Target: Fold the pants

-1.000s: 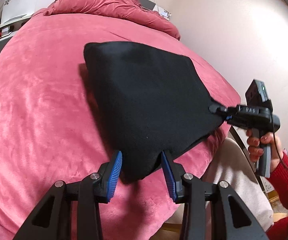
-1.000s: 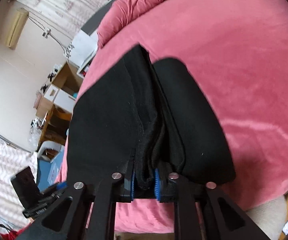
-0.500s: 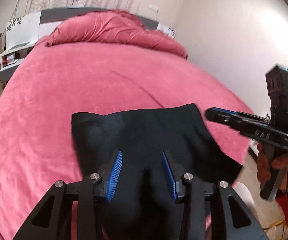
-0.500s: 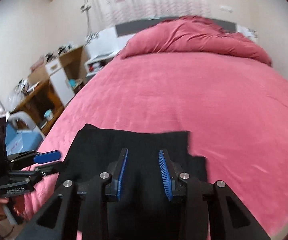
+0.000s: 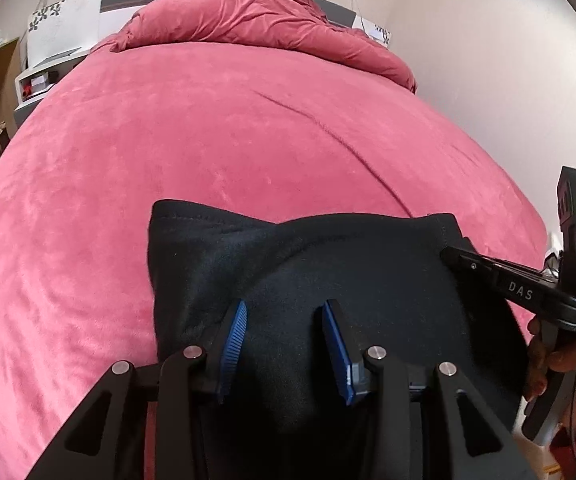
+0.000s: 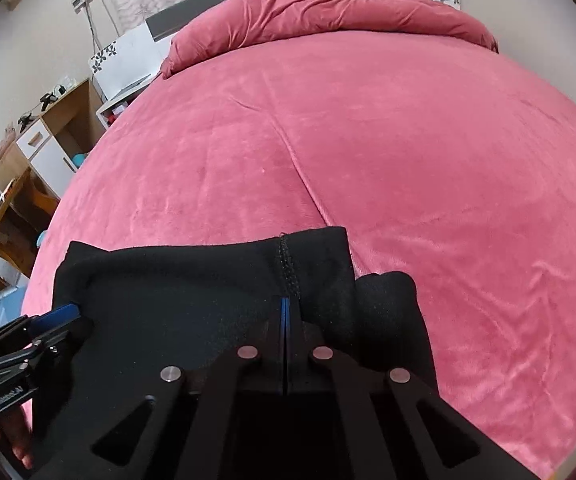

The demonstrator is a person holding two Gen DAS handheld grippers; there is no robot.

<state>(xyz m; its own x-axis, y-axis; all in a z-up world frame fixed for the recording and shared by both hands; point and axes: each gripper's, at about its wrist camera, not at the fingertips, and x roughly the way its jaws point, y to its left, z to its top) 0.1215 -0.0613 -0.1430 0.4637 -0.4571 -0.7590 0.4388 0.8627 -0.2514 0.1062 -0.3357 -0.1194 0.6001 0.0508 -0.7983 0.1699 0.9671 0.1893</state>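
The black pants (image 5: pixel 328 264) lie folded into a thick rectangle at the near edge of the red bed. In the left wrist view my left gripper (image 5: pixel 283 320) is open, its blue pads apart over the cloth, holding nothing. My right gripper (image 5: pixel 454 254) reaches in from the right at the pants' right edge. In the right wrist view the pants (image 6: pixel 191 280) fill the near foreground and my right gripper (image 6: pixel 285 308) is shut with its pads together at the seam by the far edge. My left gripper (image 6: pixel 71 312) shows at the pants' left edge.
The red bedspread (image 5: pixel 215 132) stretches away to a bunched red duvet (image 5: pixel 255 16) at the headboard. A wall (image 5: pixel 508 60) runs along the right side. A wooden desk and shelves (image 6: pixel 35 152) stand left of the bed.
Both grippers let go of the pants and pulled back toward the near edge as the folded pants settled on the bed. The right gripper opened, then shut again at the seam.
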